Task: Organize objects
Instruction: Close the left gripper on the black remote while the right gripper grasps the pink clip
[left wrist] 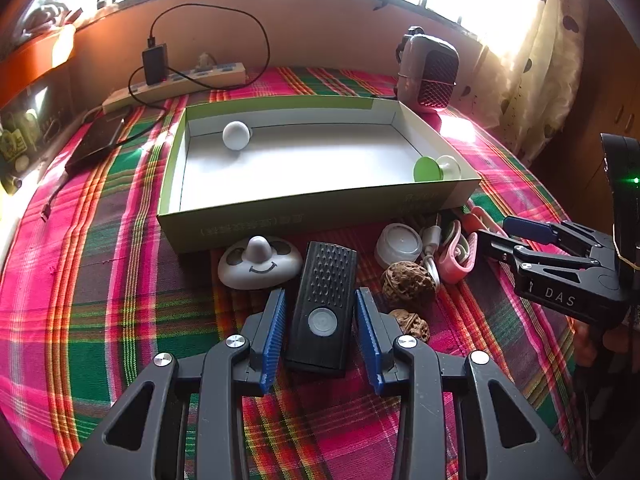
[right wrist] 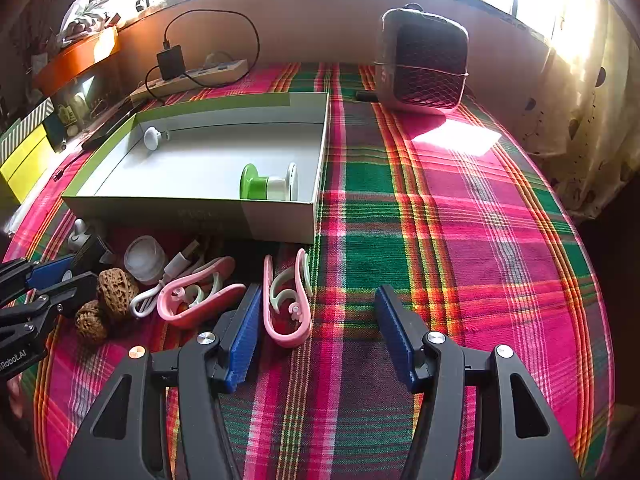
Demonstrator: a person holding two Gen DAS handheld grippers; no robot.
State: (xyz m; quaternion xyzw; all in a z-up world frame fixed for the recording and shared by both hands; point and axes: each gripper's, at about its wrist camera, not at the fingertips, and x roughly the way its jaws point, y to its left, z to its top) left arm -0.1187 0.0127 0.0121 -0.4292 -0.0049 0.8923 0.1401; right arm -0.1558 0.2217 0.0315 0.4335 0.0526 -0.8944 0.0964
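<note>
A black remote-like device [left wrist: 322,308] lies on the plaid cloth between the blue pads of my left gripper [left wrist: 322,300]. The pads stand close along its sides, and I see no firm press. Just beyond is an open green-and-white box [left wrist: 320,208] holding a white knob [left wrist: 236,135] and a green-and-white spool [left wrist: 434,168]. Before the box lie a grey smiley-face piece [left wrist: 260,262], a white cap [left wrist: 398,244], two walnuts [left wrist: 406,282] and pink clips [left wrist: 456,260]. My right gripper [right wrist: 320,292] is open over bare cloth, a pink clip [right wrist: 288,300] just inside its left finger.
A small mesh-fronted heater [right wrist: 424,60] stands at the back right. A power strip [right wrist: 192,74] with a black charger and cable lies along the back wall. A black flat device [left wrist: 96,140] sits left of the box. A white cable [right wrist: 148,296] runs among the clips.
</note>
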